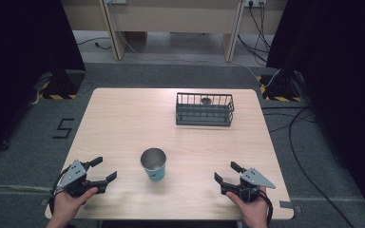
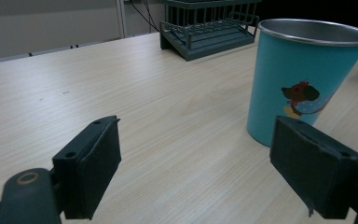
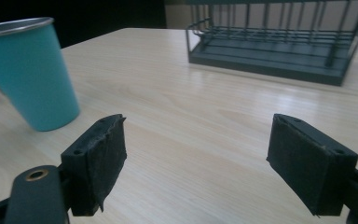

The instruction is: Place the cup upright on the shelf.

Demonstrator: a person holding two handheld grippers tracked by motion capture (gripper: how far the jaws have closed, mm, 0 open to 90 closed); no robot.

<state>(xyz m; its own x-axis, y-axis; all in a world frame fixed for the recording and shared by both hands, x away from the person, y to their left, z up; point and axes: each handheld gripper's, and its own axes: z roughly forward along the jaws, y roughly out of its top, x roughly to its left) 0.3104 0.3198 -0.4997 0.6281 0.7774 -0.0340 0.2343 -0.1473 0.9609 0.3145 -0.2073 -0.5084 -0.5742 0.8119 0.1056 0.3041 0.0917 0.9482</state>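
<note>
- Black jaws of the left gripper [image 1: 102, 171] stand wide apart and hold nothing; the gripper sits low at the table's near left corner, held in the person's left hand [image 1: 69, 204].
- Black jaws of the right gripper [image 1: 227, 173] are likewise spread wide with nothing between them; it sits at the near right corner in the right hand [image 1: 252, 209]. A grey three-cornered plate [image 1: 258, 177] tops it.
- Left gripper view: bare wood grain shows between the two padded jaws. The cup [image 2: 303, 79] stands just beyond the jaw on that view's right side, clear of it.
- Right gripper view: the cup [image 3: 25, 74] stands ahead and off to the view's left, well apart from the jaws.
- Cup [image 1: 153, 164]: teal outside, bare metal inside and at the rim, with a small cartoon dog print on its wall. It stands upright near the table's middle, between the two grippers and slightly beyond them. Its long axis is vertical; the open mouth points up and the narrower base rests on the table.
- Wire basket [image 1: 204, 110]: dark grey, rectangular, standing on the far right part of the table, well apart from the cup. A small round object lies inside it; its kind cannot be told.
- Table [image 1: 123, 123]: light wood-grain top.
- Floor around the table: grey carpet, with cables [image 1: 294, 128] trailing at the right.
</note>
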